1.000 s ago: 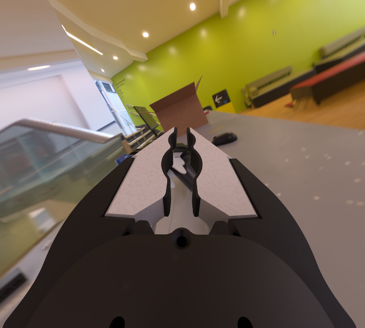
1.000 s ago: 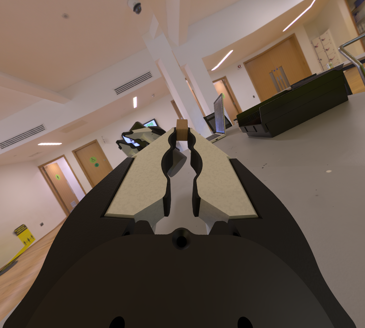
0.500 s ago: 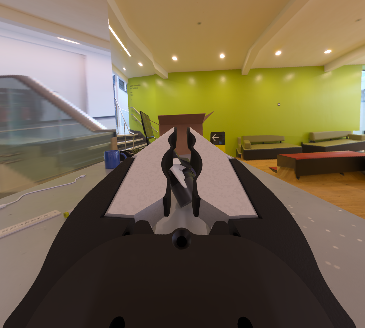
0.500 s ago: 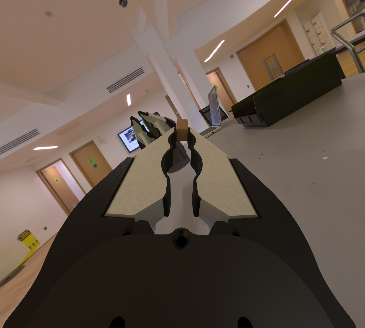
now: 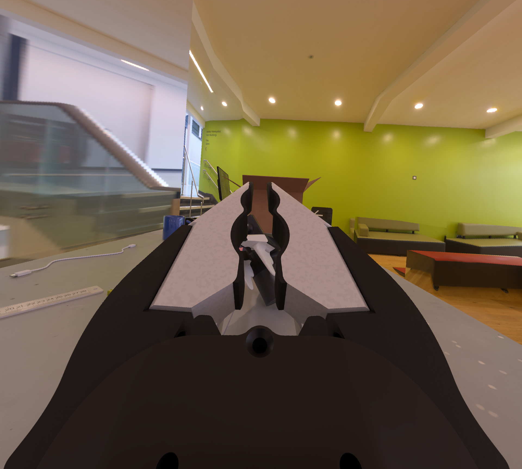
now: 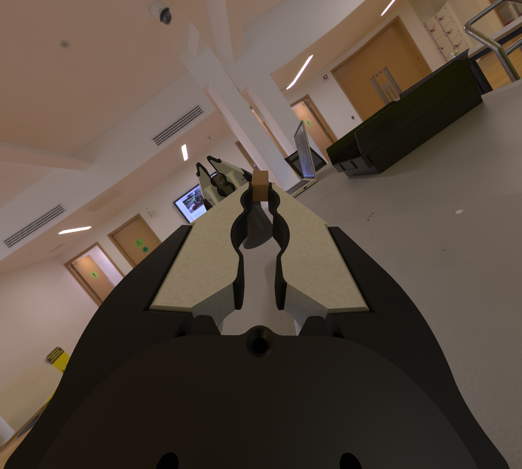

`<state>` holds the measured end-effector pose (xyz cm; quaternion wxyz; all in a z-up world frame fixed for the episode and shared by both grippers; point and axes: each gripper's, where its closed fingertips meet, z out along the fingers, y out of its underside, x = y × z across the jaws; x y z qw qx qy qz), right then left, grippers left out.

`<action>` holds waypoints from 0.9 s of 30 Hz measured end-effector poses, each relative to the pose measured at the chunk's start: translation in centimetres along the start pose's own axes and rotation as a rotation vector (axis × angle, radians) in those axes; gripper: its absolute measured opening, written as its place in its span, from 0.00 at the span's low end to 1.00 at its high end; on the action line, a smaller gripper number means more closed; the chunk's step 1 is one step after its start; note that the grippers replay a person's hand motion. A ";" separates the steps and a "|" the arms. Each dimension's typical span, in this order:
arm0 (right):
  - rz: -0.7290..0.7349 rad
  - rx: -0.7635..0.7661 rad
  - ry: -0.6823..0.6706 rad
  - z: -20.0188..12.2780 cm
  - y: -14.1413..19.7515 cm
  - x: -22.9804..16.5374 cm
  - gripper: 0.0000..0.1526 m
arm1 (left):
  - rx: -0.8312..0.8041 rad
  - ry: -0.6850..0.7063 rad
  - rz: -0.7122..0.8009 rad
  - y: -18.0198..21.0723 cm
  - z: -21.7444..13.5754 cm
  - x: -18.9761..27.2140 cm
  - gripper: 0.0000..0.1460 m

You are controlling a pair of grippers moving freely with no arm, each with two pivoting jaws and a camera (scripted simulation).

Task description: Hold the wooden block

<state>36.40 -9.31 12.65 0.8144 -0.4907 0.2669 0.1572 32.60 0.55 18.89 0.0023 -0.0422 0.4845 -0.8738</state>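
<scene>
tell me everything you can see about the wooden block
The block is a small, plain, light-tan cube of smooth wood with softly rounded edges. It sits upright at the very tips of the right gripper, pinched between the two dark fingers, its top half standing above them. It is lifted clear of the grey table; only the fingers touch it. The left wrist view does not show it.

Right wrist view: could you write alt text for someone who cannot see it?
A small wooden block is pinched between the tips of the right gripper, above a grey table. Beyond it to the left is the left gripper; to the right stand an open laptop and a long black case.
</scene>
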 end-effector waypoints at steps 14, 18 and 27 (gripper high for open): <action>0.014 -0.007 0.023 0.2 0.3 0.6 0.06 | 0.011 -0.006 -0.045 0.1 -0.3 -0.6 0.07; 0.011 -0.008 0.020 0.2 0.4 0.4 0.06 | 0.012 -0.008 -0.052 0.1 -0.3 -0.7 0.07; -0.082 -0.015 -0.030 0.3 0.4 -0.5 0.06 | -0.008 0.078 -0.005 0.3 -0.2 0.7 0.07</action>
